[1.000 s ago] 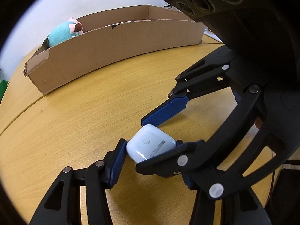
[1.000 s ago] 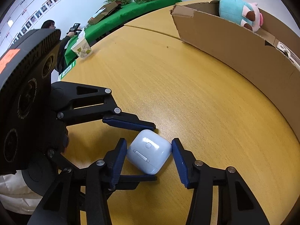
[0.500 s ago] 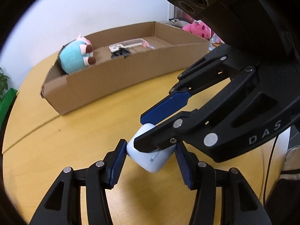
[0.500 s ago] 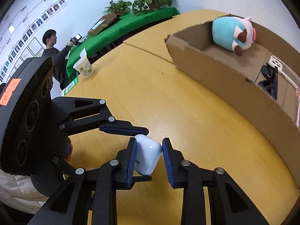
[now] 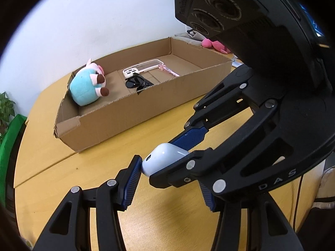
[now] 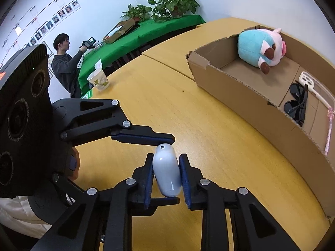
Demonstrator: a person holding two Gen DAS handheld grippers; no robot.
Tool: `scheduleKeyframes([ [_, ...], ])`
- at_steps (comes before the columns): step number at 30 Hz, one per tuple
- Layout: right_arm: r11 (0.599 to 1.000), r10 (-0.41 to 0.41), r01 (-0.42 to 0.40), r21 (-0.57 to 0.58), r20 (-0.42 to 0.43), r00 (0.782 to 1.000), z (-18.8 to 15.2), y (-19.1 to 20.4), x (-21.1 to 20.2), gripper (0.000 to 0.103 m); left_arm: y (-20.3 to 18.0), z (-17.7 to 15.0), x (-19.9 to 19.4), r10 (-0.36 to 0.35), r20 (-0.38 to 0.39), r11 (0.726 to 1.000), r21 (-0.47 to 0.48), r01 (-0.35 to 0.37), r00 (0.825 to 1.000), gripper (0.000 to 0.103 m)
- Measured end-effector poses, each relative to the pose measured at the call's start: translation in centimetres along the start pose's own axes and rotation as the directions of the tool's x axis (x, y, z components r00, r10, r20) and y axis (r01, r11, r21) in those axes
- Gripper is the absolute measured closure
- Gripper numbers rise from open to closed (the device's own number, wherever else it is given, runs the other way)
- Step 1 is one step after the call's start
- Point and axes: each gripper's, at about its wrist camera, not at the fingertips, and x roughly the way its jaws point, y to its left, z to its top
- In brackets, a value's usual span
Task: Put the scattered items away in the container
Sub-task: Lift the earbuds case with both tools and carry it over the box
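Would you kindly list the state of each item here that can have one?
earbud case: lid closed, lifted off the table
right gripper: shut on the case
left gripper: pads at the case's ends
cardboard box: open-topped
sunglasses: folded, in the box
plush toy: lying in the box

white earbud case (image 6: pixel 166 171), blue-padded black tongs (image 6: pixel 166 176), brown cardboard box (image 5: pixel 117 117), teal-pink plush (image 5: pixel 88 87)

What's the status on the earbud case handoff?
Both grippers, right and left, shut on earbud case, lifted off the table. Cardboard box ahead, nothing between.
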Motion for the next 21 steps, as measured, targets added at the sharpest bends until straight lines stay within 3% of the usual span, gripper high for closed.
scheduleKeyframes([
  [8,1.000,-0.009,0.010,-0.012,0.015,1.000,0.7,-0.2,-1.2,0.077,0.3,1.4,-0.1,0.023,0.024,0.999,0.032,-0.024,0.999,0.052],
  [21,0.995,-0.044,0.050,-0.081,0.072,0.996,5.8,-1.3,-3.4,0.078,3.6,5.4,-1.0,0.071,0.098,0.996,0.053,-0.076,0.993,0.052],
])
